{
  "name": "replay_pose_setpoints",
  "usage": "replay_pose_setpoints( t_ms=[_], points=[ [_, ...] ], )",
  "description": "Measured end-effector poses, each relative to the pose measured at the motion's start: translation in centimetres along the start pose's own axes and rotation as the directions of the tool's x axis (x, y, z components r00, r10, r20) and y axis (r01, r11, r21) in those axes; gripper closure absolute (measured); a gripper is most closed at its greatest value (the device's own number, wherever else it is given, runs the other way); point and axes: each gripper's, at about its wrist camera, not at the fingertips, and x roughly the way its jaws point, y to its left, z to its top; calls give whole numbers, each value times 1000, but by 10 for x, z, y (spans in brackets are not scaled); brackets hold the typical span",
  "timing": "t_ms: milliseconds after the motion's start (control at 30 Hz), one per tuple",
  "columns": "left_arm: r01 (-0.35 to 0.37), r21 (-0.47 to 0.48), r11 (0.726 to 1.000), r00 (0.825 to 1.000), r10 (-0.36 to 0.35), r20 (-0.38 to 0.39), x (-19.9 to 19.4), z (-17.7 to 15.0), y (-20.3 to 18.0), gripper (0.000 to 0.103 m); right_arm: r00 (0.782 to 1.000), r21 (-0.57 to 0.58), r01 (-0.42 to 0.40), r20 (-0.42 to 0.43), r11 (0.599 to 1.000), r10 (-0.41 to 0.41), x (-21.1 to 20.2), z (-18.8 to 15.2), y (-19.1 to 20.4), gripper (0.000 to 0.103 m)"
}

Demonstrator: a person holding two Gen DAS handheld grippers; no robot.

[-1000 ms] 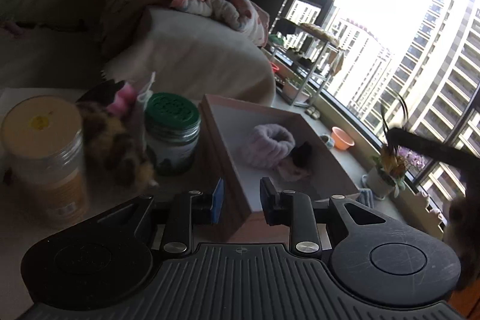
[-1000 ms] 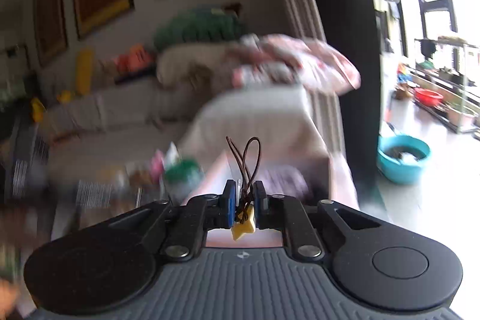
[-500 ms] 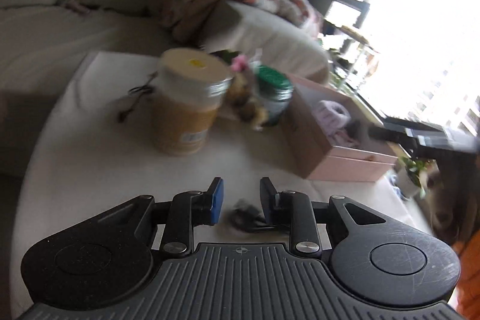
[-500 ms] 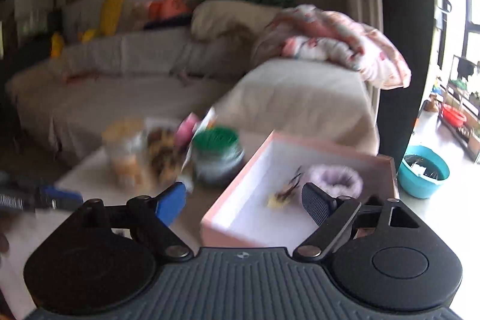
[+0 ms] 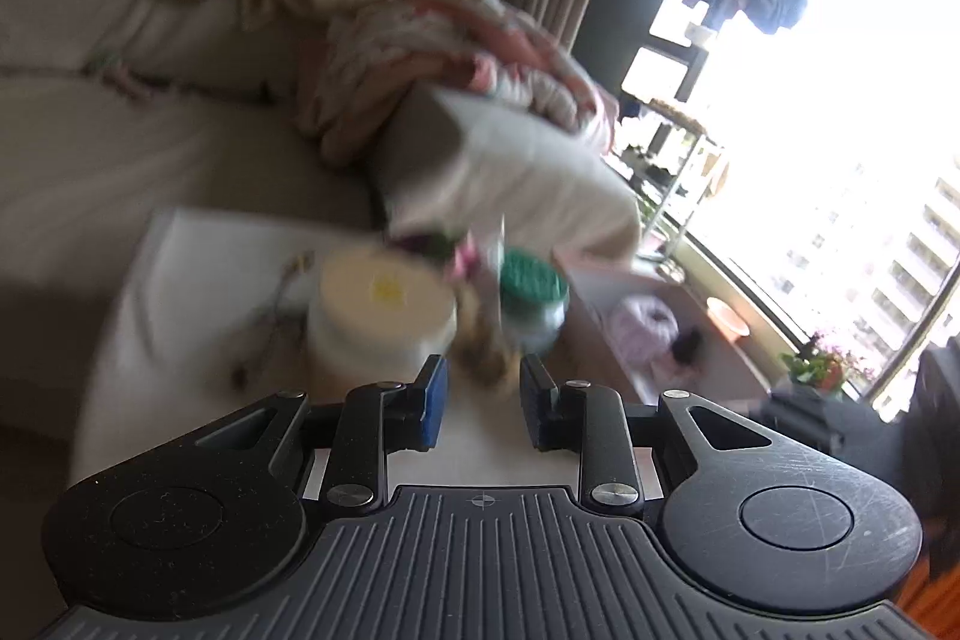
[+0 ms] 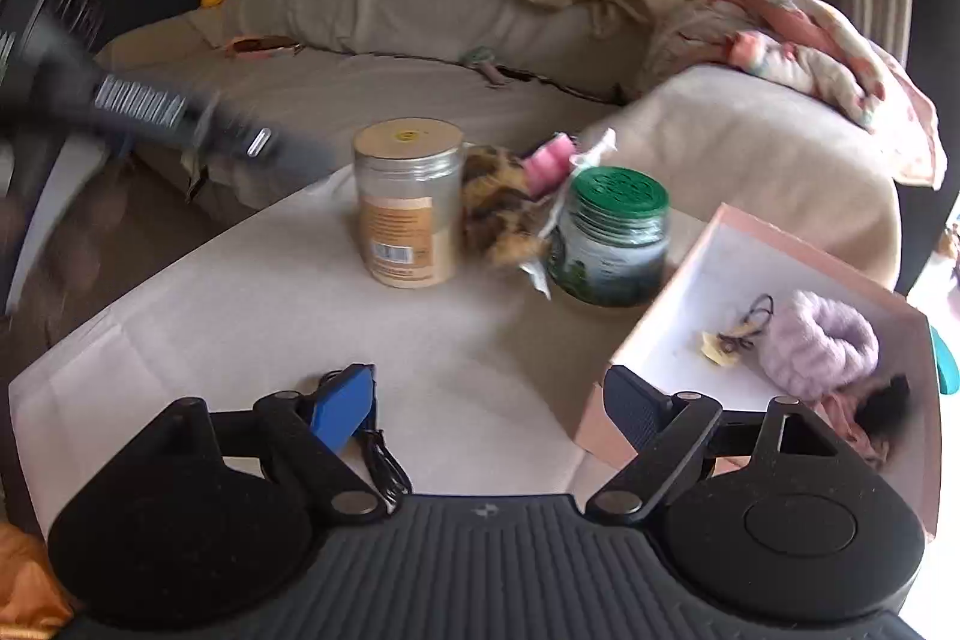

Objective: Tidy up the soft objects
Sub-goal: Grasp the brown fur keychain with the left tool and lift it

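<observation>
Since half a second ago the right gripper (image 6: 489,409) has drawn back from the pink box (image 6: 660,307) with its jaws spread wide and empty, while the left gripper (image 5: 478,403) has swung up, blurred, its jaws parted and holding nothing. Ahead and to the right of the right gripper, the yellow-charm hair tie (image 6: 735,334) lies inside the box beside the lilac scrunchie (image 6: 822,346), and a black hair tie (image 6: 381,463) lies on the table (image 6: 252,304) just by its blue-padded finger. Straight ahead stand the tan jar (image 6: 408,202), the leopard scrunchie (image 6: 495,214) and the green-lidded jar (image 6: 612,238).
</observation>
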Motion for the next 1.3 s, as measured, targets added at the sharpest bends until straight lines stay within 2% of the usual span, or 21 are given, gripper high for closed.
replay_pose_setpoints(
  t_ms=[100,233,300,367,467,533,567,633,700,733,800,867,933,1033,1067,1133,1200,1300],
  points=[
    [-18,7,1000,1000,18,13,9,36,6,74,1000,-1,-10,3,1000,10,-3,10,-1,18],
    [-7,-64,998,1000,8,19,26,73,34,74,999,34,20,27,999,-21,-8,34,-17,18],
    [-14,-86,996,1000,14,-4,41,85,53,74,999,80,22,36,997,-25,-7,51,-32,18],
    [-13,-105,994,996,4,-84,67,93,74,74,999,136,11,41,991,-16,-3,67,-47,18],
    [-58,-123,991,971,27,-238,116,99,103,74,999,215,4,37,977,-12,10,84,-64,18],
    [-91,-118,989,957,54,-286,138,101,111,74,1000,246,8,25,969,-15,18,88,-71,18],
    [-68,-99,993,952,35,-303,147,104,108,74,1000,250,11,18,968,-16,21,88,-73,18],
    [53,-32,998,937,-60,-345,159,111,91,74,1000,238,12,2,971,-13,23,83,-74,18],
    [161,64,985,915,-125,-384,163,119,63,74,1000,201,29,-11,979,-27,25,77,-73,18],
    [189,131,973,912,-125,-391,163,121,47,74,999,182,38,-11,983,-37,25,75,-73,18],
    [200,238,951,912,-91,-400,164,120,19,73,999,154,48,-9,987,-47,26,71,-72,18],
    [167,276,947,908,-39,-416,174,116,1,73,999,153,47,-10,987,-46,28,70,-75,18],
    [139,347,927,904,24,-427,185,110,-17,73,999,172,51,-11,984,-50,32,70,-79,18],
    [58,458,887,882,169,-440,201,99,-30,69,999,202,43,-9,978,-42,36,68,-83,18],
    [32,471,881,875,203,-439,203,99,-26,67,999,206,38,-8,978,-37,36,66,-84,18],
    [2,421,907,883,196,-427,198,108,-6,63,999,207,36,-5,978,-36,34,63,-85,18],
    [-63,350,935,902,203,-380,188,121,19,63,999,214,41,-4,976,-41,31,58,-87,18],
    [-170,253,952,917,247,-312,172,133,59,63,999,239,44,-14,970,-42,30,53,-90,18]
  ],
)
